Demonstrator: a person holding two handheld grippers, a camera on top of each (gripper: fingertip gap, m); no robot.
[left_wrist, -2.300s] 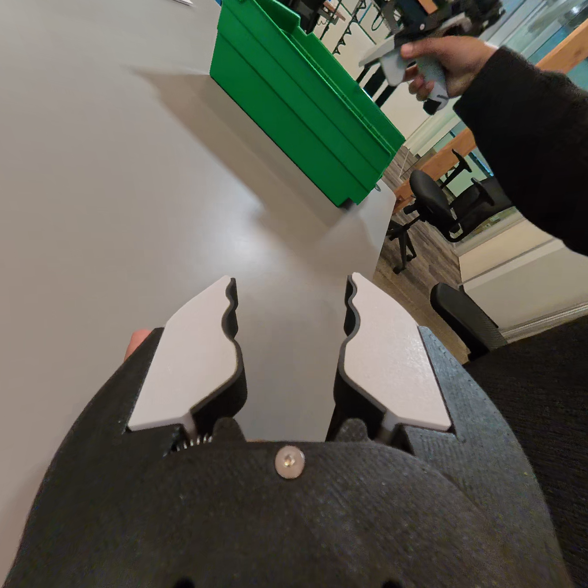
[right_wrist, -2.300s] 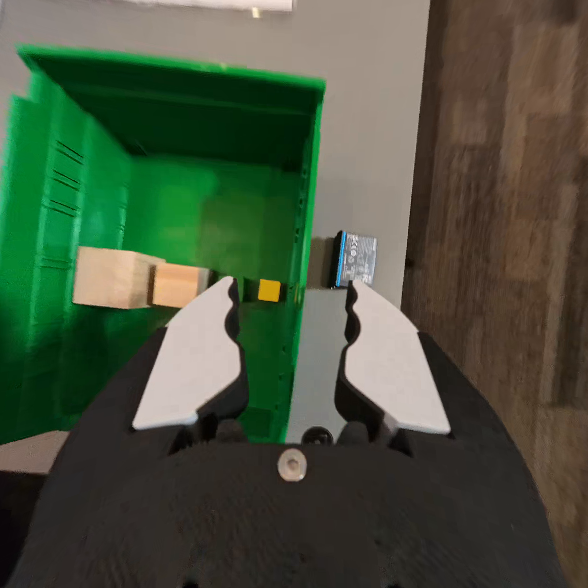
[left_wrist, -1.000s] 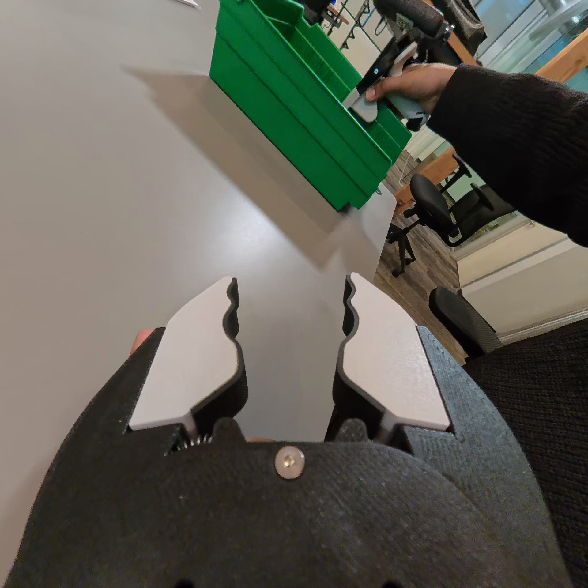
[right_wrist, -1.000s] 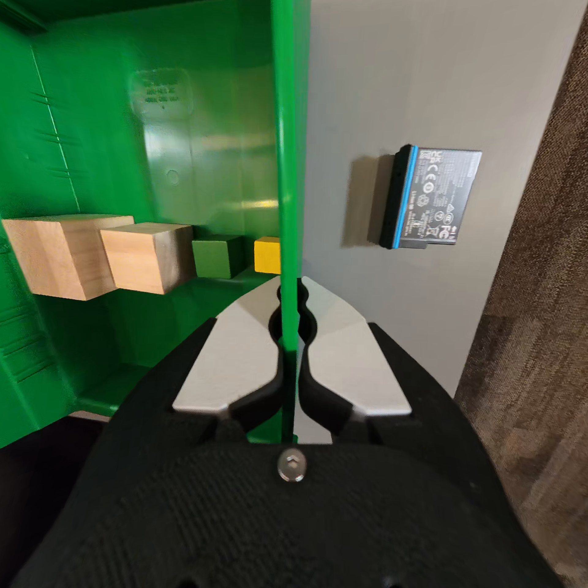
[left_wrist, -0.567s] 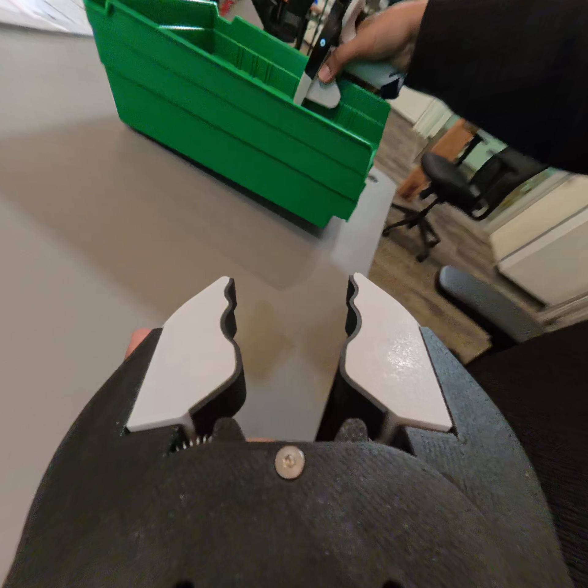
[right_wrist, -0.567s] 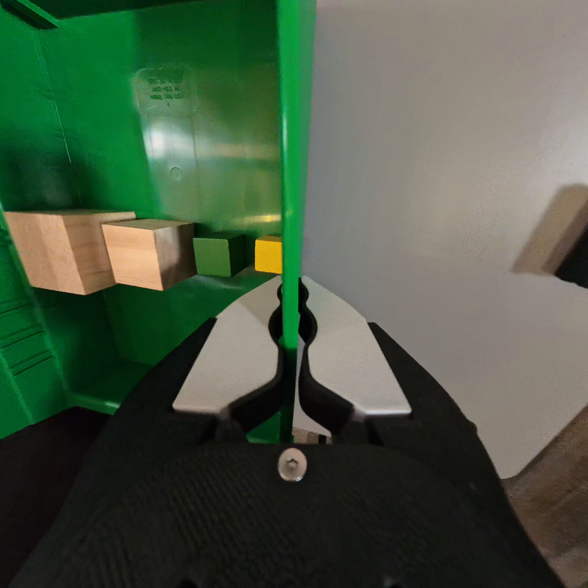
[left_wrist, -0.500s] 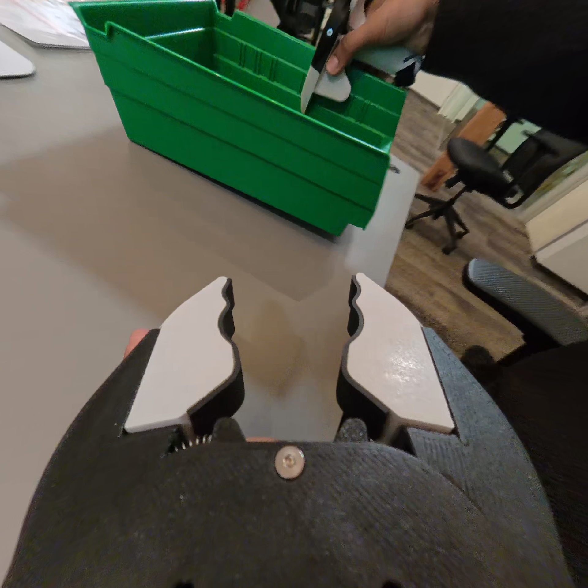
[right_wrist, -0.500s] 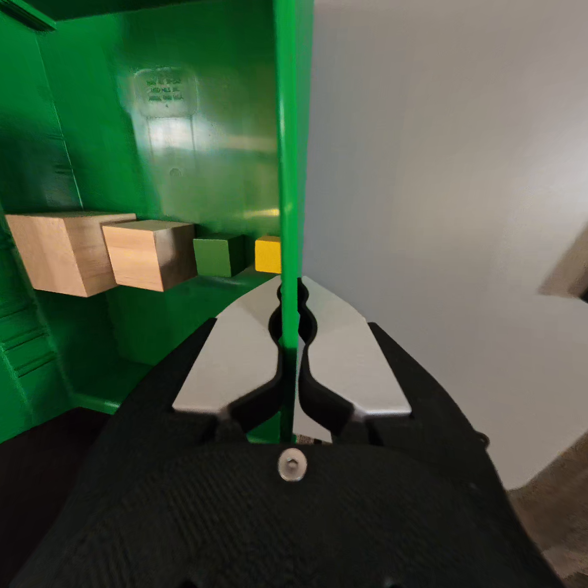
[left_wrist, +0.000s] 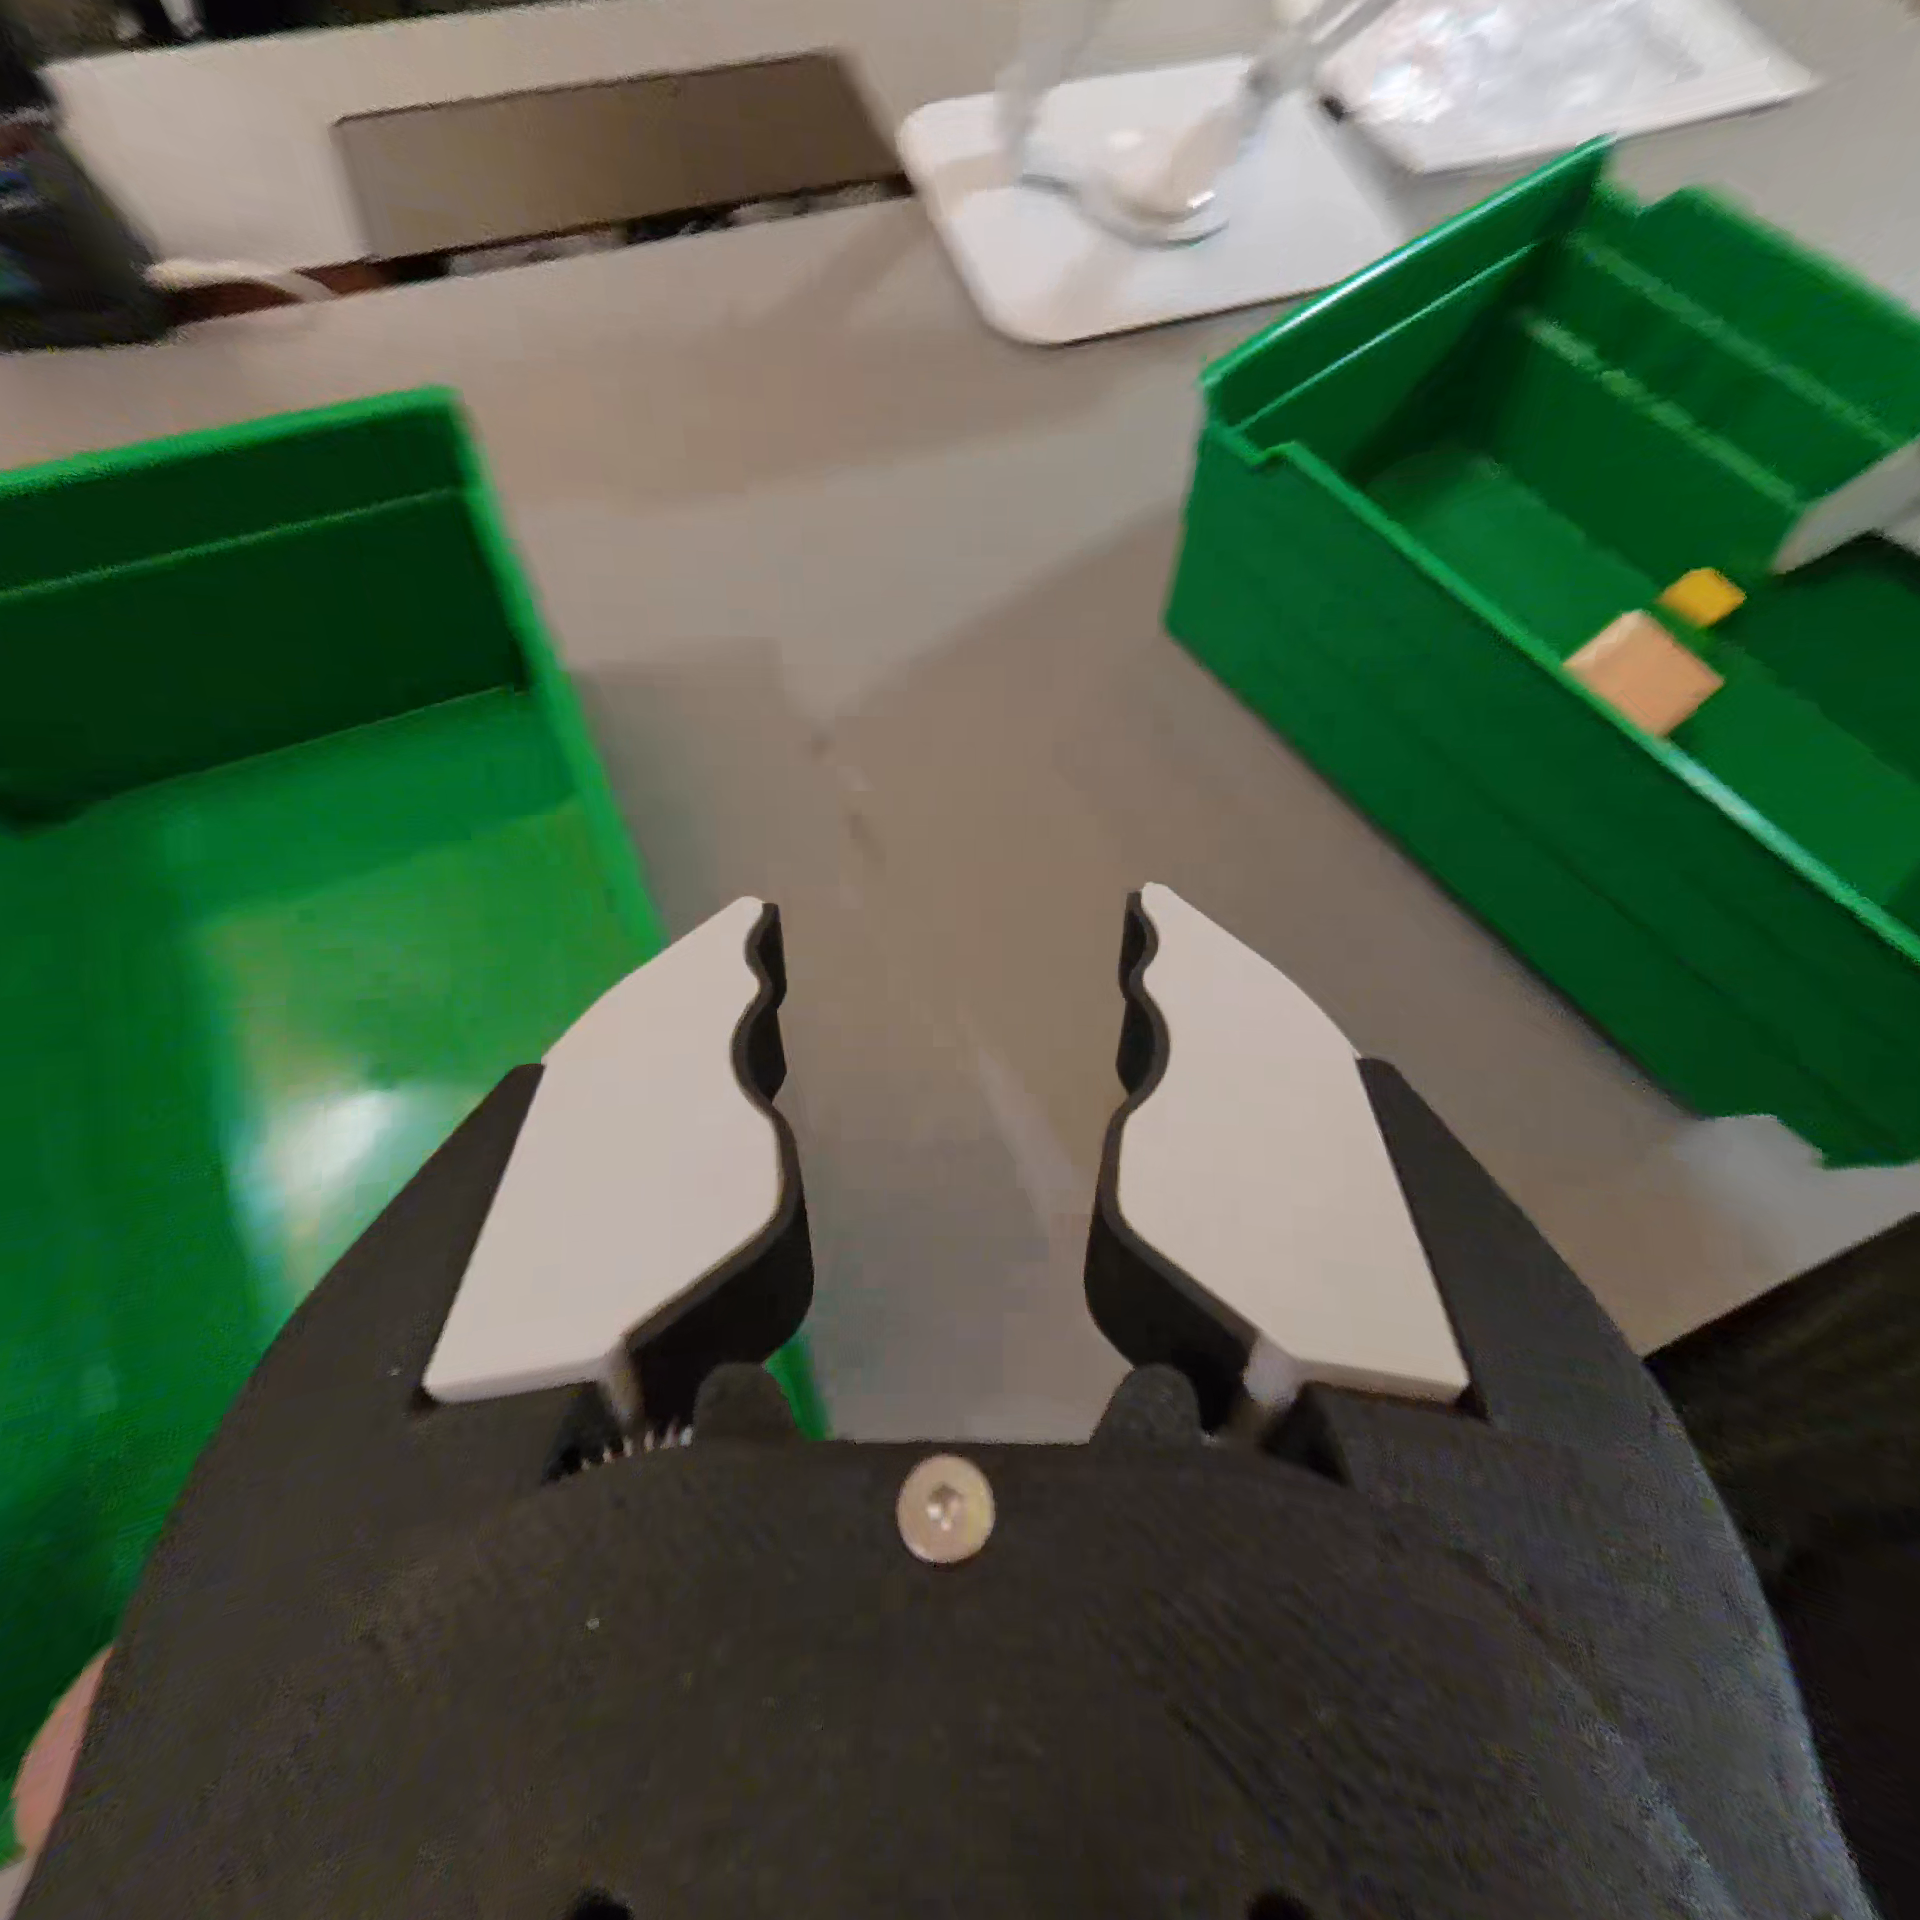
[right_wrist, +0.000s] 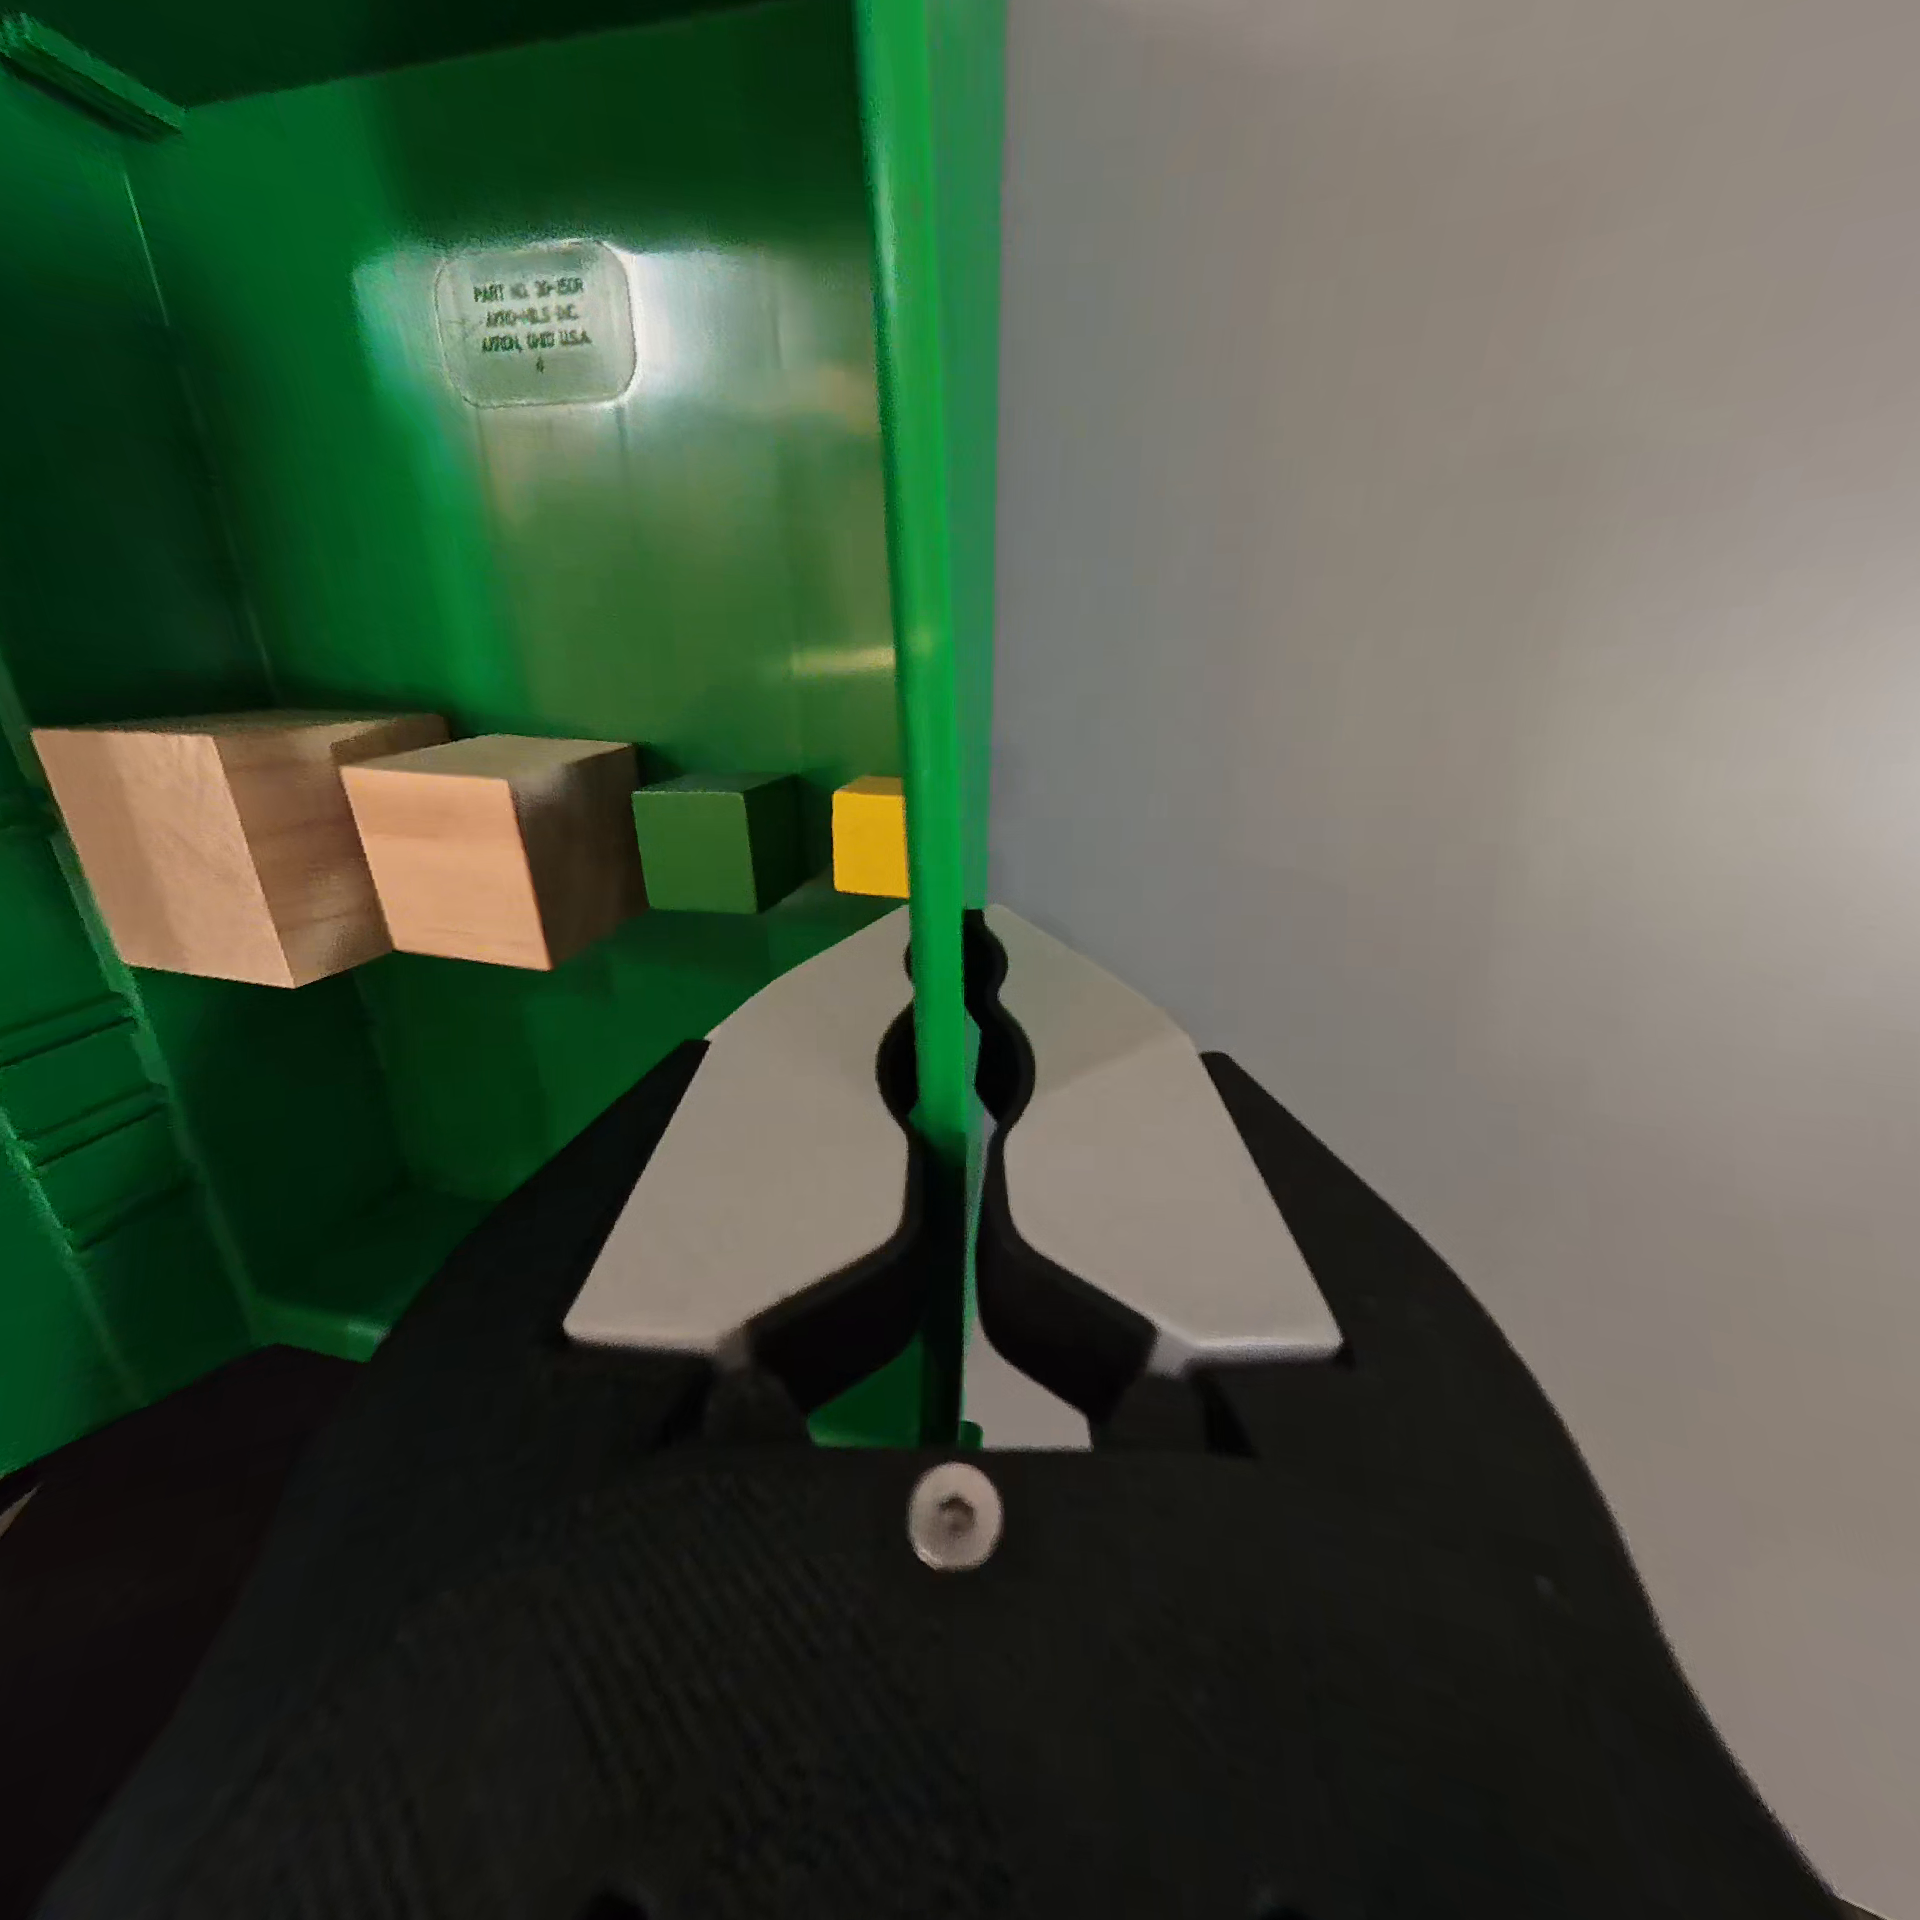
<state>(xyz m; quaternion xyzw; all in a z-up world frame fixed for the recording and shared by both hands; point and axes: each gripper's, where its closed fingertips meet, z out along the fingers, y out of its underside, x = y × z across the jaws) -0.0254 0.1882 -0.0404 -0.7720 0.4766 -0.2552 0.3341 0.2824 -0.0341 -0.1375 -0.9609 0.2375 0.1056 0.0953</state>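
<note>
My right gripper is shut on the side wall of a green plastic bin. Inside that bin lie two plain wooden blocks, a small green cube and a small yellow cube. In the left wrist view the same bin stands at the right with a wooden block and the yellow cube inside. My left gripper is open and empty above the grey table, between that bin and a second green bin at the left.
A white flat stand base and a white sheet lie at the back of the table. A slot-like opening runs along the back edge. The table's near right edge drops off to dark floor.
My left gripper has swung left, bringing the second green bin into view. My right gripper has kept its grip on the bin wall and the bin has moved across the table, away from the black battery.
</note>
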